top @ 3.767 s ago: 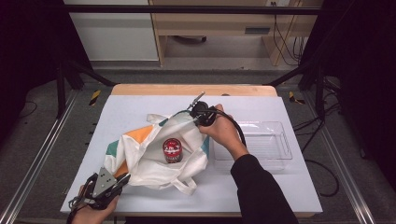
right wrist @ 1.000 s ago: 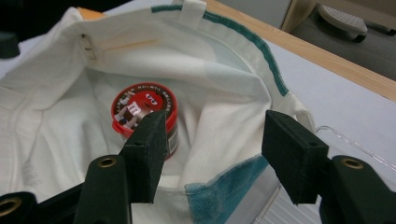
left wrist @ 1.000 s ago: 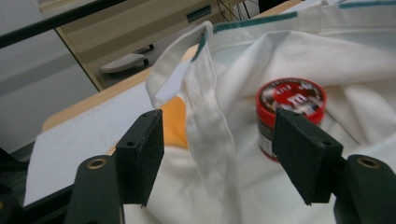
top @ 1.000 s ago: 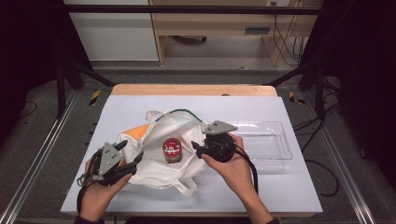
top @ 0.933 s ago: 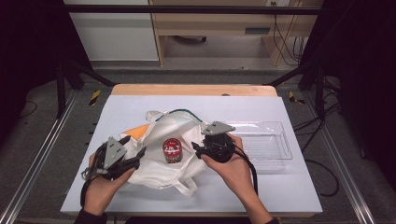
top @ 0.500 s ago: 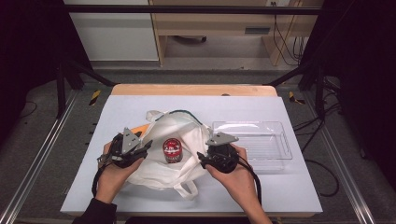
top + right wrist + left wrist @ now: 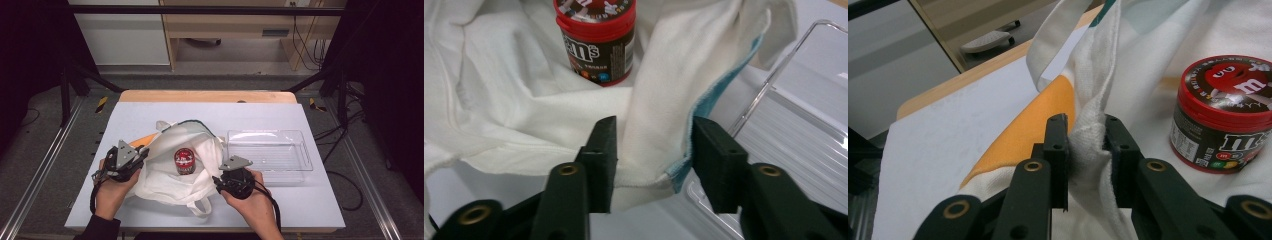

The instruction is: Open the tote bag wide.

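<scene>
In the high view a white cloth bag (image 7: 175, 170) lies spread on the pale counter (image 7: 310, 210), and a red-lidded candy tub (image 7: 184, 161) stands upright on the cloth in the middle of the bag. A clear plastic tray (image 7: 270, 156) sits on the counter just beside the bag's far-right edge. The left claw (image 7: 141, 156) is at the bag's left edge and the right claw (image 7: 216, 181) at its right edge, each held in a hand that comes in from the near side of the counter.

In the left gripper view the left claw (image 7: 1087, 150) has just been closing, and its jaws now press on a bunched fold of the bag (image 7: 1088, 100), clenched on the cloth. An orange panel of the bag lies to the left of that fold, and the candy tub (image 7: 1223, 115) stands to its right, on white cloth.

In the right gripper view the right claw (image 7: 651, 160) has also just been closing. The bag (image 7: 659, 100) rim, white with a blue lining, stands between its jaws: the left jaw is against the cloth, while a sliver of gap shows at the right jaw, so the rim is not yet pinched. The candy tub (image 7: 596, 42) stands beyond the rim, and the tray (image 7: 794, 130) lies to the right of it
</scene>
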Available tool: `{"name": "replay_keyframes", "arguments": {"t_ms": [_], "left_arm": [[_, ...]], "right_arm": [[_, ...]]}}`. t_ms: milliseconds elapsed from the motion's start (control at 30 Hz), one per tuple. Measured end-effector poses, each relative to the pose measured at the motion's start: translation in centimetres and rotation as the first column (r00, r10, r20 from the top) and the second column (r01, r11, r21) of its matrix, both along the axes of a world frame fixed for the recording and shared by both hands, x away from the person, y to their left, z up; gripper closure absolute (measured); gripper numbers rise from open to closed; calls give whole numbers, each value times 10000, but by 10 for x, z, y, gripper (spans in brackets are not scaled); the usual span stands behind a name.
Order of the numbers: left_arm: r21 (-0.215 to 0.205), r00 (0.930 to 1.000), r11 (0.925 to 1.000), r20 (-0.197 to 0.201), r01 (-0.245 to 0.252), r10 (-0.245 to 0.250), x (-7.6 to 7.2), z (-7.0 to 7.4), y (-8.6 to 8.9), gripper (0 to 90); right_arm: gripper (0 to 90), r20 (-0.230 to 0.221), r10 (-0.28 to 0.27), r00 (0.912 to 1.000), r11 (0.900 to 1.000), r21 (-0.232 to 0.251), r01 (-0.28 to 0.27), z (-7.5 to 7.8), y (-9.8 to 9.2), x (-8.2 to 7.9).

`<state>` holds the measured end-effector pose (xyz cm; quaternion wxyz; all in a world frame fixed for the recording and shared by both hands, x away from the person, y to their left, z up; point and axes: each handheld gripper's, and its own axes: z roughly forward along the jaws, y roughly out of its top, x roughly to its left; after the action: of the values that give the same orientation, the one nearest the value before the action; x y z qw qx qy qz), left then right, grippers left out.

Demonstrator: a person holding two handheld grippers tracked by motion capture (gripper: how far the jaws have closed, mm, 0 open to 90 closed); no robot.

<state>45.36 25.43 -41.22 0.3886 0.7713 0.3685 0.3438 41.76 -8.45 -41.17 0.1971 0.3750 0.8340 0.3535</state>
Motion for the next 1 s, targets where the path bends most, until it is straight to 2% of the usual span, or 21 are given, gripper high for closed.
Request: {"name": "replay_keyframes", "arguments": {"t_ms": [67,133,233,400,533,633,733,800,900,1000], "left_arm": [[-147,9999,9998,-12,-101,100,0,0,5,762],[-476,9998,9987,-105,-155,150,1,0,10,765],[-606,9997,9979,-168,-210,200,3,-1,13,766],[-766,9996,9967,-145,-263,253,3,0,16,770],[-867,9991,9961,394,-145,180,-1,10,15,771],[-899,9956,9959,920,-93,176,-5,21,13,772],[-1045,9923,9944,1207,-164,290,-6,27,14,773],[-1296,9930,9914,1142,-168,317,-5,28,17,773],[-1234,9938,9919,1023,-313,441,-1,24,21,773],[-1002,9953,9936,761,-514,592,4,14,25,774]], "right_arm": [[612,6,10,10000,9999,-157,-10,-3,-1,-2],[685,110,-4,9999,9993,-364,8,-7,-2,-4],[767,111,-43,9999,9987,-498,49,-10,-6,-5],[819,-113,52,9999,9990,-448,-57,-14,-14,-5],[830,5,43,10000,9989,-470,-43,-8,-17,-7],[834,314,-11,9995,9987,-515,27,0,-19,-11],[837,449,-37,9990,9987,-501,59,8,-25,-17],[838,442,-13,9990,9986,-528,37,9,-29,-22],[839,290,31,9996,9985,-552,-15,4,-34,-27],[841,15,83,10000,9975,-697,-82,-7,-35,-27]]}}
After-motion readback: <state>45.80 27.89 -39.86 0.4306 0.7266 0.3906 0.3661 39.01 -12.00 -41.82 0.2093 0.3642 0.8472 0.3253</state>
